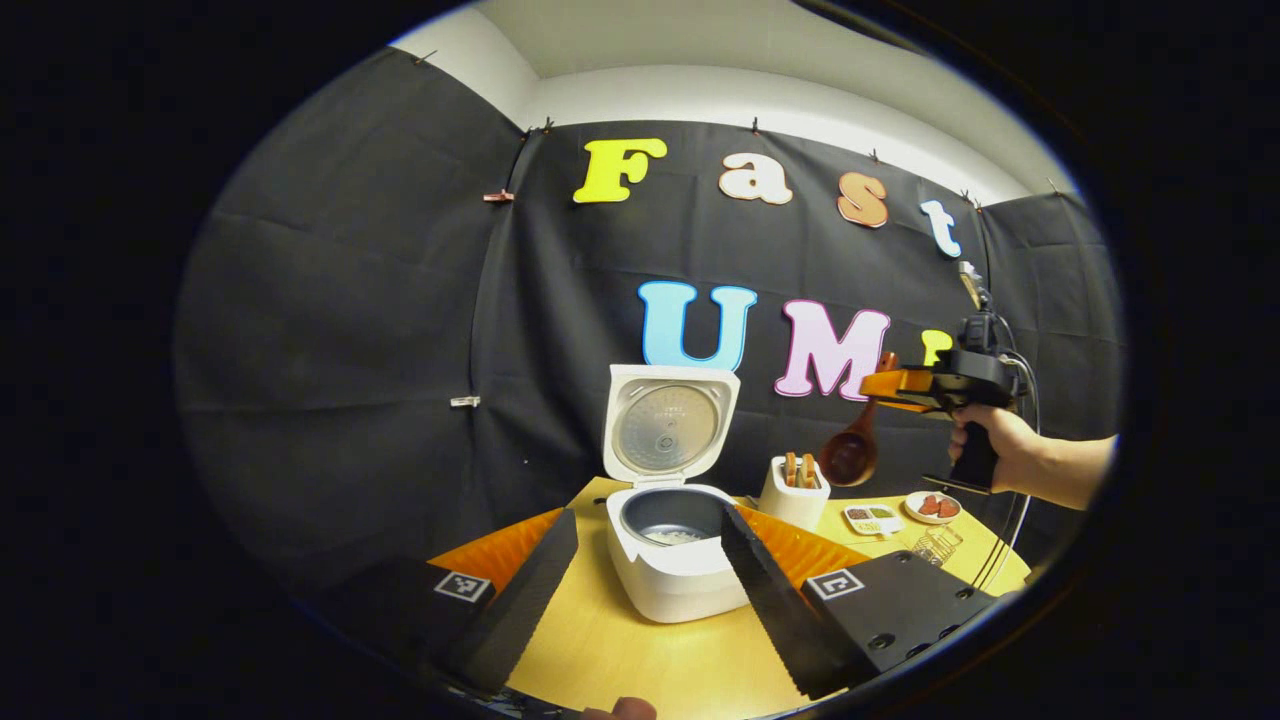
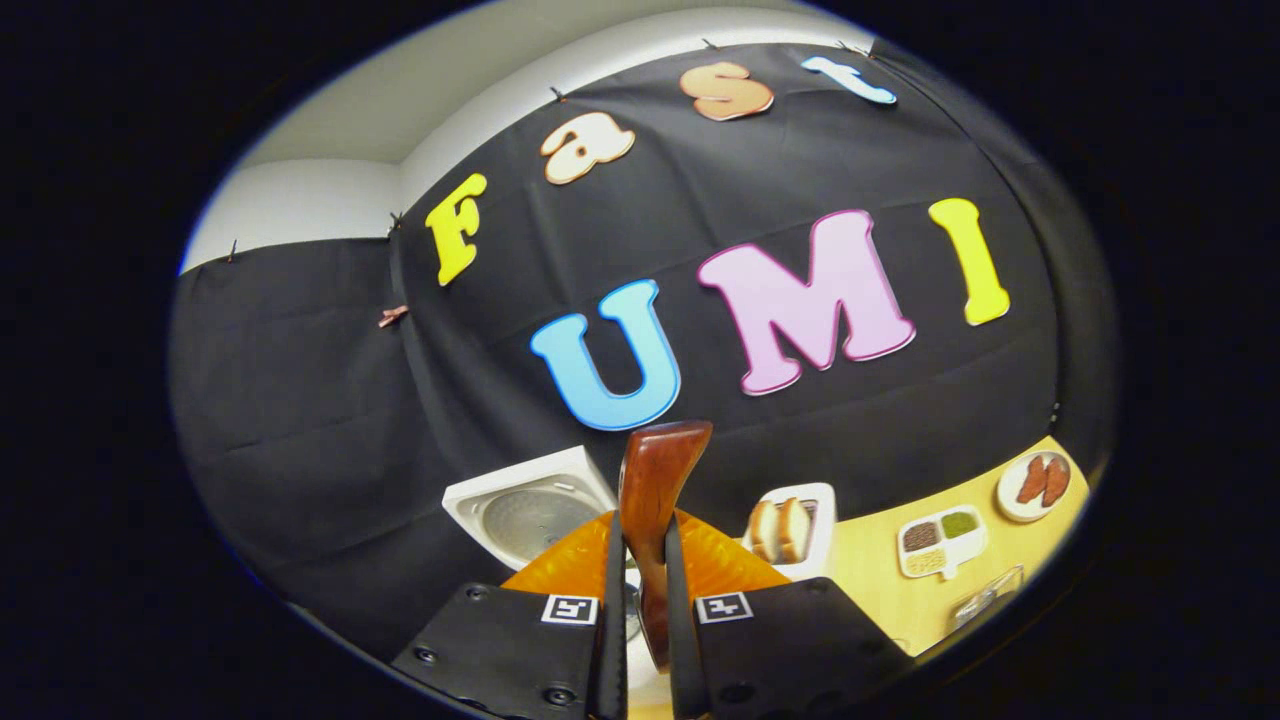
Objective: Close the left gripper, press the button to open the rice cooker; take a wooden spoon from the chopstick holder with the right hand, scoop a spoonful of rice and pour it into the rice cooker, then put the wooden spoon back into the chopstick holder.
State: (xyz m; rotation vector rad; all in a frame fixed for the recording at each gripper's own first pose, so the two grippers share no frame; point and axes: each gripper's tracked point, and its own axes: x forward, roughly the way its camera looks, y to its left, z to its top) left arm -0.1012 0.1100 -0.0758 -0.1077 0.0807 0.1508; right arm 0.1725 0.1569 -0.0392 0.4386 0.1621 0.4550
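Now, we set everything against the rice cooker as our landmark.

Rice cooker (image 1: 675, 570): we see it white, standing on the yellow table (image 1: 640, 650), its lid (image 1: 668, 425) swung upright at the back; the dark inner pot (image 1: 672, 515) lies open with a little pale stuff at its bottom. In the right gripper view the raised lid (image 2: 525, 515) shows left of the fingers.

Left gripper (image 1: 650, 590): we find its two fingers spread wide, one on each side of the rice cooker's front, holding nothing.

Right gripper (image 2: 640, 600): we see its fingers pressed together on the handle of the wooden spoon (image 2: 655, 510), which stands up between them. In the left gripper view this gripper (image 1: 890, 390) hangs in the air to the right of the rice cooker and above it, held by a hand (image 1: 990, 440).

Wooden spoon, from the left gripper view (image 1: 850, 450): we see it tilted, bowl downward, just above and right of the chopstick holder, clear of it.

Chopstick holder (image 1: 795, 492): white, just right of the rice cooker, with wooden pieces standing in it.

Farther right of the rice cooker: we note a divided dish (image 1: 872, 518) of grains, a small plate (image 1: 932, 507) with reddish pieces, and a clear glass thing (image 1: 938, 545) nearer us.
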